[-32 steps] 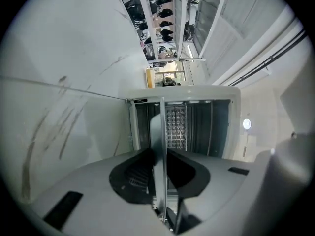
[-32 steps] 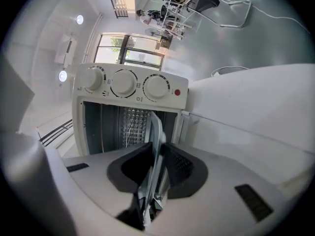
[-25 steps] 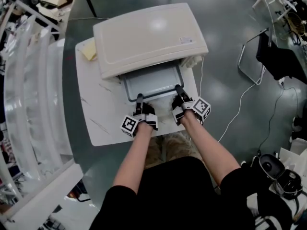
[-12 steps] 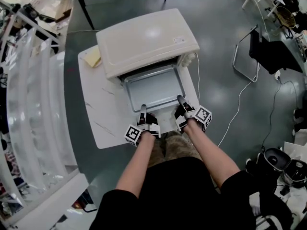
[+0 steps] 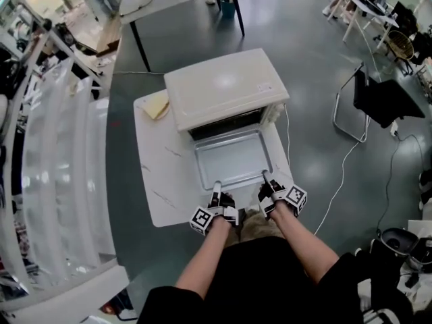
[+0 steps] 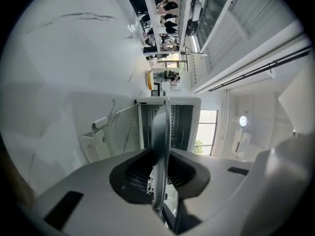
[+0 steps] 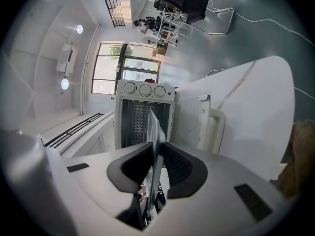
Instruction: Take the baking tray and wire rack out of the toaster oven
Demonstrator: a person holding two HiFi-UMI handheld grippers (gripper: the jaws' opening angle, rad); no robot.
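Head view, centre of frame: the baking tray sits almost wholly outside the toaster oven on the white desk, its far edge at the oven's dark mouth and its near edge toward the person. The left gripper holds the tray's near-left rim and the right gripper holds its near-right rim. In each gripper view the thin rim stands edge-on between the dark fingers, which pinch it from both sides, with the open oven cavity straight beyond.
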